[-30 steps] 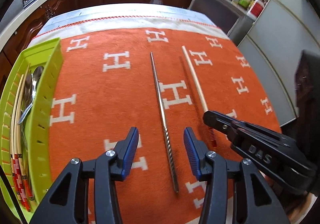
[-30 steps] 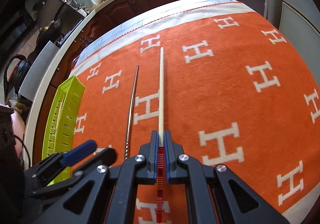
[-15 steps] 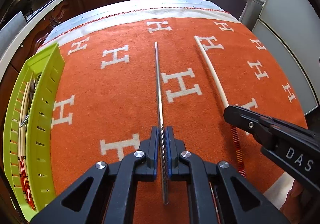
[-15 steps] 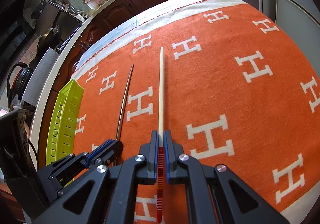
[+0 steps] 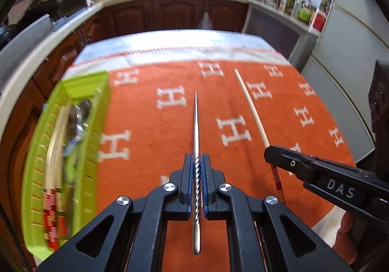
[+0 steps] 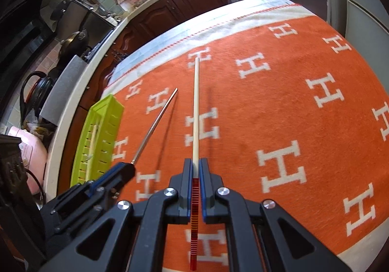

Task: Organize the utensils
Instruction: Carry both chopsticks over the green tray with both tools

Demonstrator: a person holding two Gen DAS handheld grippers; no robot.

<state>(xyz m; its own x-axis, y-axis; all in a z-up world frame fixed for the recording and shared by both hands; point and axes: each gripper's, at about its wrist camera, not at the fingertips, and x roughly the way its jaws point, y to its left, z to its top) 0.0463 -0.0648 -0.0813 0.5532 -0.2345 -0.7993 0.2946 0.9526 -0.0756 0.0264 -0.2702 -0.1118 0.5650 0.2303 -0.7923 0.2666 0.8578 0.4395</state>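
We see the left hand-held gripper (image 5: 196, 163) closed tight on the metal chopstick (image 5: 196, 126), its blue pads pinching the twisted grip end while the slim tip points away over the orange cloth (image 5: 150, 162) that covers the bench. In the right wrist view that metal chopstick (image 6: 155, 126) stands clear of the cloth, with its shadow lying just beside it, and the left hand-held gripper (image 6: 121, 170) shows at the lower left.

The right hand-held gripper (image 6: 196, 165) is likewise closed, clamped on the wooden chopstick (image 6: 196, 106) near where the pale shaft meets its red-striped end; a faint shadow runs alongside it on the cloth, so it too appears lifted (though we cannot tell by how much). From the left wrist view, the right hand-held gripper (image 5: 269, 150) comes in from the right side with the wooden chopstick (image 5: 250, 104) reaching forward out of it.

At the left edge of the bench sits a green slotted tray (image 5: 97, 111), blurred in this view, which holds pale chopsticks with red-striped ends (image 5: 54, 157) and some metal cutlery (image 5: 77, 126). Both held chopsticks are well apart from the tray (image 6: 107, 111).
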